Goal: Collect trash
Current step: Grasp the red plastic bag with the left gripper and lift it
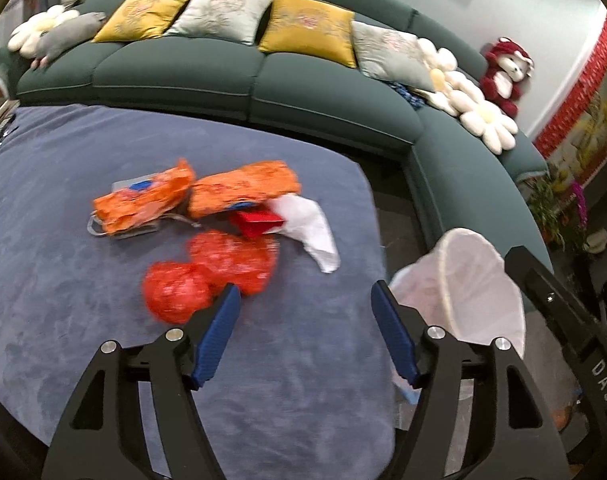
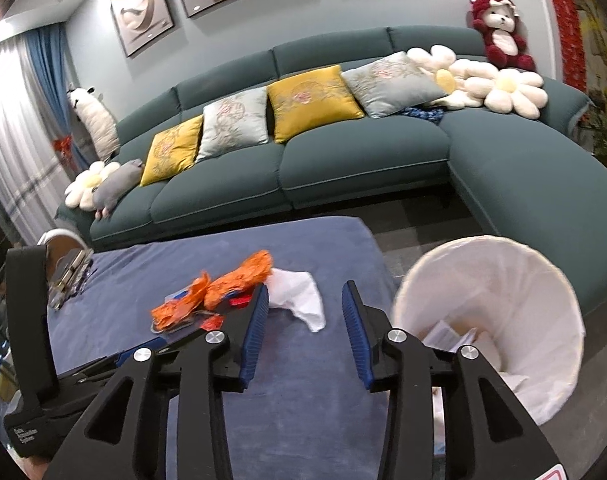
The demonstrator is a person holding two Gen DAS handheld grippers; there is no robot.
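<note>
On the blue table cover (image 1: pixel 83 184) lies a heap of trash: two orange wrappers (image 1: pixel 143 200) (image 1: pixel 243 190), a red mesh wrapper (image 1: pixel 207 276), a small red box (image 1: pixel 257 222) and a white tissue (image 1: pixel 311 228). My left gripper (image 1: pixel 305 290) is open and empty, just short of the red mesh wrapper. My right gripper (image 2: pixel 305 290) is open and empty, near the white tissue (image 2: pixel 299 296) and the orange wrappers (image 2: pixel 223 288). A white-lined bin (image 2: pixel 491 312) stands right of the table with paper inside; it also shows in the left wrist view (image 1: pixel 463 280).
A dark green corner sofa (image 2: pixel 343 160) with yellow and grey cushions, flower pillows and a red plush bear (image 2: pixel 499 28) curves behind and right of the table. A metal object (image 2: pixel 69 276) lies at the table's far left. The left gripper's body (image 2: pixel 27 340) is at my left.
</note>
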